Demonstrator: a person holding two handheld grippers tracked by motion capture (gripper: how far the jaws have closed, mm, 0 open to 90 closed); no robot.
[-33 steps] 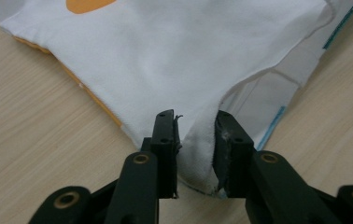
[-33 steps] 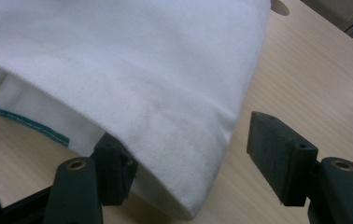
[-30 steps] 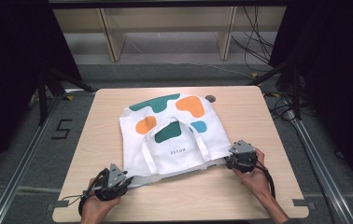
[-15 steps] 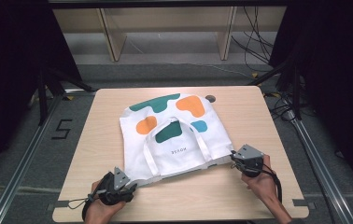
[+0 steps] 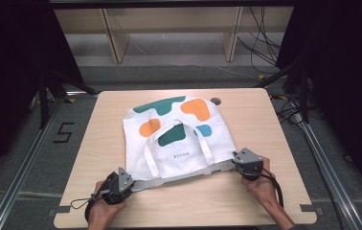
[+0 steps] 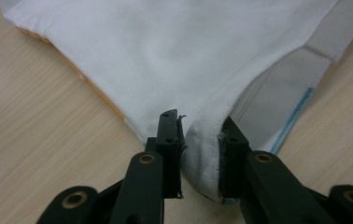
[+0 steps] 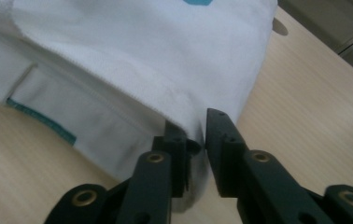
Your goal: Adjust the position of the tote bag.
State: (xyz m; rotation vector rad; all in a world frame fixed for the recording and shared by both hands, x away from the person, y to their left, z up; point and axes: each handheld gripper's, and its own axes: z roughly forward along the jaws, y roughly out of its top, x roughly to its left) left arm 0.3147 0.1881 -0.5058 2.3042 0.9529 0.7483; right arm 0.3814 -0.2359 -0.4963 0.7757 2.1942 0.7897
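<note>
A white tote bag printed with green, orange and blue blobs lies flat on the wooden table, its two handles folded onto it. My left gripper is shut on the bag's near left corner. In the left gripper view the bag's cloth is bunched between the jaws of the left gripper. My right gripper is shut on the near right corner. In the right gripper view the bag's hem runs between the jaws of the right gripper. The near edge is stretched between the two grippers.
A small dark round spot sits on the table by the bag's far right corner. Wooden shelving stands beyond the table. Cables lie on the floor to the right, and a "5" mark is on the floor to the left.
Both grippers have shifted slightly along the near edge while still holding the bag's corners. The bag has stayed nearly in place.
</note>
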